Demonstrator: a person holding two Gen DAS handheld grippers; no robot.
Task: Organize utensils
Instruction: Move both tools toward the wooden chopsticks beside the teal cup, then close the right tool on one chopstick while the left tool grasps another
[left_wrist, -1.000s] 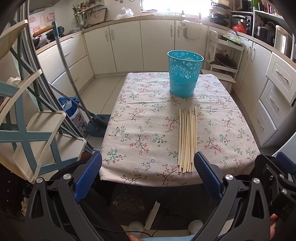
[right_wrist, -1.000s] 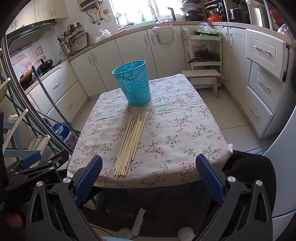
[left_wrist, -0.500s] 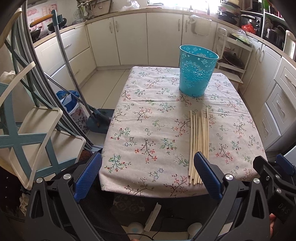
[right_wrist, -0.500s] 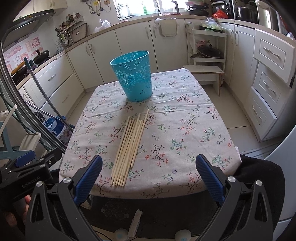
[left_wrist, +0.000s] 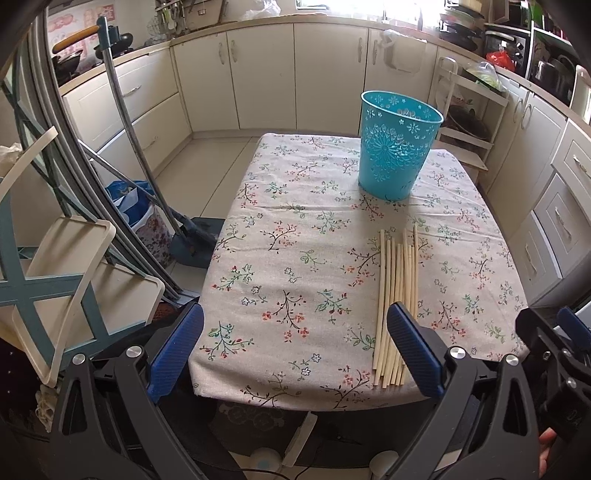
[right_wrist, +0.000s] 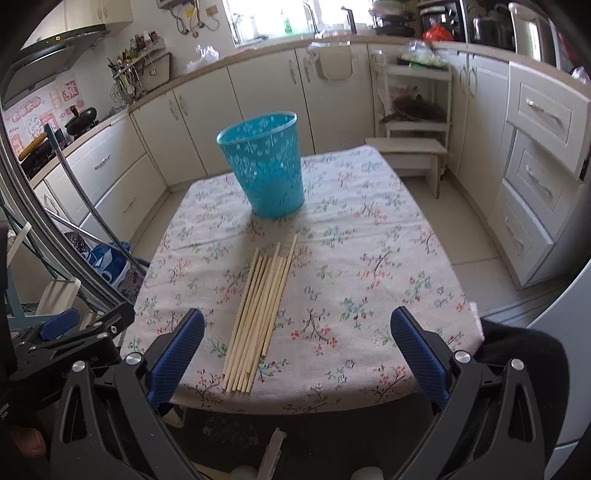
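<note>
Left gripper (left_wrist: 295, 349) hangs short of the near table edge, jaws spread wide, nothing between them; its right blue pad overlaps the near ends of the pale wooden chopsticks (left_wrist: 396, 302) in view, contact not discernible. The chopsticks lie in a loose flat row on the floral tablecloth-covered table (left_wrist: 295, 266), long axes pointing away from the tongs toward the perforated turquoise plastic bin (left_wrist: 397, 147) standing upright beyond their far tips — probably the intended receptacle. Right gripper (right_wrist: 297, 350) likewise wide and empty, the row ahead and slightly left of its centre — ends overhang nothing, so a pinch from above looks necessary.
</note>
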